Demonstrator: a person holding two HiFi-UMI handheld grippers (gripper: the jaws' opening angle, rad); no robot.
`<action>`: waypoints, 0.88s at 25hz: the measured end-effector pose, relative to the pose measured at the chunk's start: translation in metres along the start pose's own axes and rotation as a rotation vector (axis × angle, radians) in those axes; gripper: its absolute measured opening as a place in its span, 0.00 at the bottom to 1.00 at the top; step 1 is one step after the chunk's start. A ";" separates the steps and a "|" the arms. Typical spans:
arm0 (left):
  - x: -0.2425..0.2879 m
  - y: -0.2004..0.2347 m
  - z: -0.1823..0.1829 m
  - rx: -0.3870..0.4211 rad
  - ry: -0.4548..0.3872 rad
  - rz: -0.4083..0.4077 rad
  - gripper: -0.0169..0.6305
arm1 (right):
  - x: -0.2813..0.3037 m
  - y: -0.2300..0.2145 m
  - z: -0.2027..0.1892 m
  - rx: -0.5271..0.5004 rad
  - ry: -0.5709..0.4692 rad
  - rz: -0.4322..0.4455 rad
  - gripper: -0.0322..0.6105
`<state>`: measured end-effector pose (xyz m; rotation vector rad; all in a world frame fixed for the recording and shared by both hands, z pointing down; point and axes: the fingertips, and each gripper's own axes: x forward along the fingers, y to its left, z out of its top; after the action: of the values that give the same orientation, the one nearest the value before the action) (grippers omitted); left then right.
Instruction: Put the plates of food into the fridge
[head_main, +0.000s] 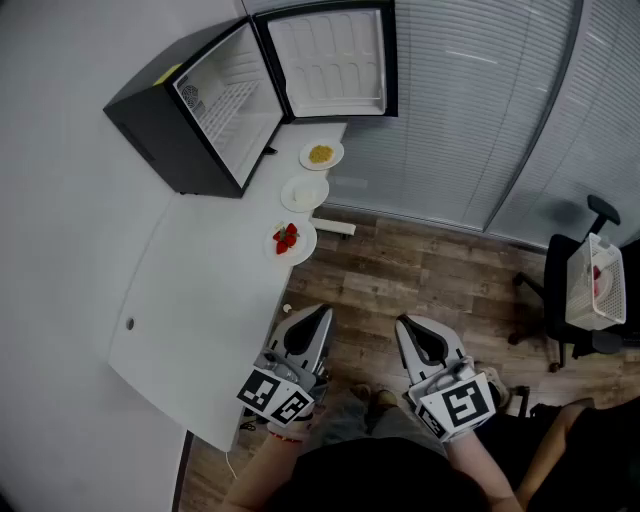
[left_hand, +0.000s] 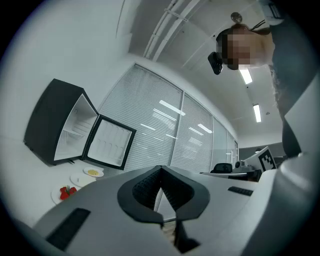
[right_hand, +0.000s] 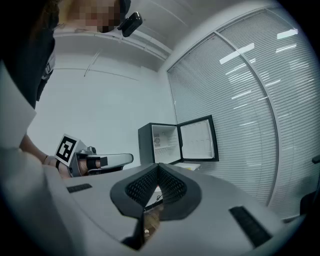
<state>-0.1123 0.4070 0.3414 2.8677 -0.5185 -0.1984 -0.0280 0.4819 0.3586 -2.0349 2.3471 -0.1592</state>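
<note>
Progress nil: strawberry plate (head_main: 290, 240), middle plate (head_main: 304, 193), yellow-food plate (head_main: 321, 154) all on tabletop (head_main: 200, 290) by open mini fridge (head_main: 165, 120), none inside. Left tool (head_main: 318, 316) and right tool (head_main: 408, 326) clenched, empty, well short. Everything left.

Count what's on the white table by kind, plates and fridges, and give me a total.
Plates: 3, the yellow-food plate, the middle plate, the red-food plate
Fridges: 1, the black fridge, door open
Total: 4
</note>
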 end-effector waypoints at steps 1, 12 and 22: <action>0.000 -0.002 -0.001 -0.001 0.001 -0.001 0.04 | -0.001 0.000 0.001 -0.002 -0.002 0.000 0.06; -0.004 0.003 -0.003 -0.011 -0.009 0.035 0.04 | -0.008 0.000 0.002 -0.032 0.001 0.011 0.06; -0.009 0.006 -0.020 -0.040 -0.019 0.074 0.04 | -0.019 -0.010 -0.014 0.034 0.006 0.020 0.06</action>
<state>-0.1191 0.4088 0.3633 2.8050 -0.6166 -0.2205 -0.0164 0.5003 0.3724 -1.9982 2.3498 -0.2035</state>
